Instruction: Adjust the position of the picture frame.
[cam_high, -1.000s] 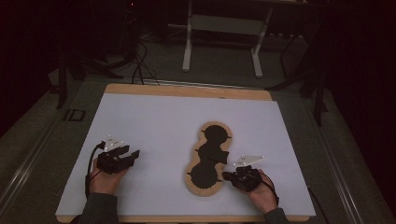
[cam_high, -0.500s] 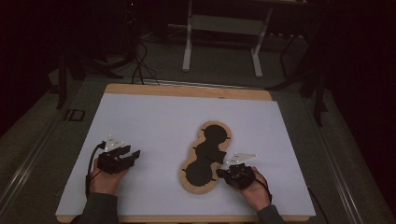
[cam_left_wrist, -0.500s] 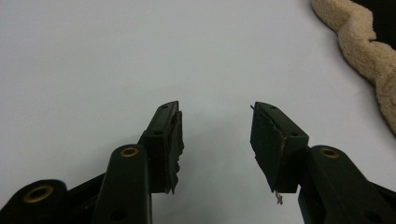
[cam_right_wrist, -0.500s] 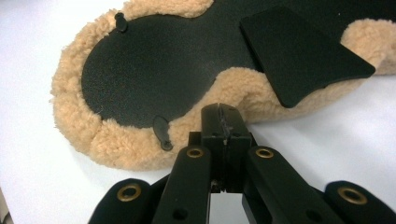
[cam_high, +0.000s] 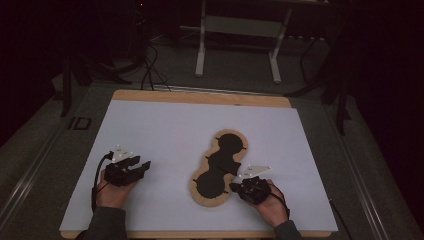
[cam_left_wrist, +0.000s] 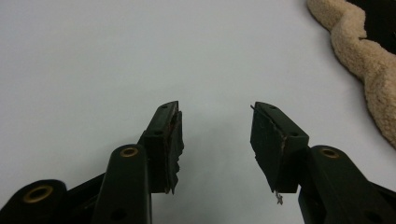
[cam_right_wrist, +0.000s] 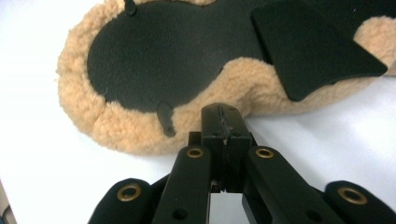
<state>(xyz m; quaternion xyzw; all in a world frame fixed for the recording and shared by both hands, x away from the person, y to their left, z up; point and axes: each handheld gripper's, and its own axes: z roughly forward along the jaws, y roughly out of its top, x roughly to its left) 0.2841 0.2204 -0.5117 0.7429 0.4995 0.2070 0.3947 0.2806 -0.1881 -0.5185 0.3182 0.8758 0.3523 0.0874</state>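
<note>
Right now the fleece piece (cam_high: 220, 167), a tan, peanut-shaped pad with a black inner face, lies flat on the white worktop (cam_high: 165, 130), right of centre and towards the near edge. I judge it light, soft and floppy: it will sag and fold if lifted from one end, so I'd pinch the thick woolly rim (cam_right_wrist: 116, 135) at the narrow waist or the near lobe. My right gripper (cam_right_wrist: 223, 122) is clenched on nothing, its tips just at the fleece edge by the near lobe. My left gripper (cam_left_wrist: 215, 135) rests near the near-left corner, jaws spread and empty; they have just closed a little. Against the earlier frame, the right hand has slid leftward, from beside the pad up to its rim.
</note>
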